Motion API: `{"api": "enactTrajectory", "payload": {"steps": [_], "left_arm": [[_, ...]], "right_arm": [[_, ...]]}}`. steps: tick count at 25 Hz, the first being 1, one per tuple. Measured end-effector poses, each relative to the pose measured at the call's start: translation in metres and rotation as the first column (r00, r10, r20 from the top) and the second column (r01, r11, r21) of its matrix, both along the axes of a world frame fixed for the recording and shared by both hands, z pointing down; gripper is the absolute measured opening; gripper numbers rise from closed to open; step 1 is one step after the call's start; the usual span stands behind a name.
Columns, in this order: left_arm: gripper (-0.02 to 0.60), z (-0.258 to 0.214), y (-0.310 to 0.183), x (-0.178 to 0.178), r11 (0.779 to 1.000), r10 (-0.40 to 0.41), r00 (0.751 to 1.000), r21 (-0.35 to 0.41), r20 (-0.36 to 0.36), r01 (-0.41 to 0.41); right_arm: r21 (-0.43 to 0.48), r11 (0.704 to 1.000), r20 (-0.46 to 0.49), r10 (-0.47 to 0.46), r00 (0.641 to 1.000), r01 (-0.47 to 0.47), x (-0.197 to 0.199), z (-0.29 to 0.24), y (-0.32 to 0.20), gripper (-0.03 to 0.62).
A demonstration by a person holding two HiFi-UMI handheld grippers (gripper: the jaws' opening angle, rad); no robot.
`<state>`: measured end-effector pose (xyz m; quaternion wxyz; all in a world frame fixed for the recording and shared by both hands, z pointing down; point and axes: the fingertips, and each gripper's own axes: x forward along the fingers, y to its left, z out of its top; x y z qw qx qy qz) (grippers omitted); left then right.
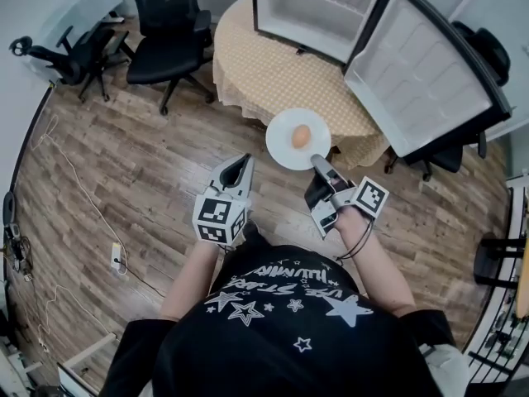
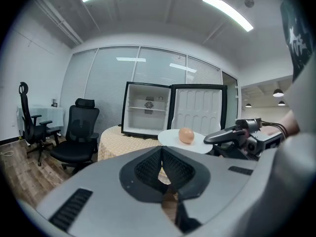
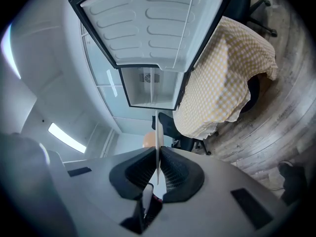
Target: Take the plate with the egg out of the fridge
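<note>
outside the fridge (image 1: pixel 318 11), in front of its open door (image 1: pixel 421 73), the plate (image 1: pixel 281 149) is held level, with the egg (image 1: pixel 301 136) resting at its middle. the plate's rim on the side away from the fridge is clamped between the jaws of the right gripper (image 1: pixel 317 165). beside the plate, further from the fridge, the left gripper (image 1: pixel 242 164) is seen with jaws pressed together, nothing between them.

A smooth, glossy plate (image 3: pixel 158 132) is showing between the right jaws; beyond them, checked cloth (image 3: pixel 222 73) is hanging above a matt wood-plank floor (image 3: pixel 281 117).
</note>
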<state>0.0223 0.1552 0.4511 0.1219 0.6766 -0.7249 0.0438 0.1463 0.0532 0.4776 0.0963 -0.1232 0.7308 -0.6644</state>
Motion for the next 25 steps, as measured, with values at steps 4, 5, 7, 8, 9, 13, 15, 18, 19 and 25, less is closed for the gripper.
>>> {"api": "enactTrajectory", "payload": {"steps": [4,5,7,8,9,13,15,18,19,25], "left_arm": [[0.006,-0.001,0.001,0.031,1.0,-0.008,1.0,-0.005,0.008,0.008],[0.006,-0.001,0.001,0.038,1.0,-0.01,1.0,-0.004,0.011,0.01],[0.006,-0.001,0.003,0.052,1.0,-0.015,1.0,-0.006,0.017,0.015],[0.006,0.0,0.005,0.058,1.0,-0.019,1.0,-0.008,0.02,0.019],[0.006,0.0,0.007,0.064,1.0,-0.022,0.999,-0.011,0.024,0.022],[0.006,0.001,0.021,0.09,0.999,-0.041,0.999,-0.013,0.035,0.042],[0.006,0.002,0.029,0.105,0.998,-0.056,0.998,-0.011,0.034,0.056],[0.006,0.004,0.04,0.127,0.997,-0.078,0.997,-0.008,0.025,0.078],[0.006,0.005,0.043,0.133,0.996,-0.083,0.996,-0.007,0.021,0.083],[0.006,0.002,0.056,0.166,0.996,-0.094,0.995,-0.001,0.021,0.094]], "right_arm": [[-0.011,1.0,0.01,-0.014,1.0,0.014,0.029,0.001,0.001,0.038],[-0.011,1.0,0.01,-0.02,1.0,0.02,0.036,0.002,0.001,0.038],[-0.012,0.999,0.011,-0.035,0.999,0.035,0.047,0.004,0.003,0.038],[-0.013,0.999,0.013,-0.043,0.999,0.043,0.052,0.004,0.005,0.038],[-0.012,0.999,0.012,-0.051,0.999,0.051,0.058,0.005,0.008,0.038],[-0.003,0.997,0.012,-0.075,0.997,0.075,0.085,0.007,0.019,0.038],[0.0,0.997,0.017,-0.083,0.996,0.083,0.102,0.007,0.025,0.038],[-0.008,0.996,0.016,-0.085,0.996,0.085,0.129,0.01,0.035,0.038],[-0.01,0.996,0.014,-0.084,0.996,0.085,0.137,0.01,0.038,0.038],[-0.007,0.995,0.001,-0.098,0.995,0.098,0.178,0.017,0.051,0.038]]}}
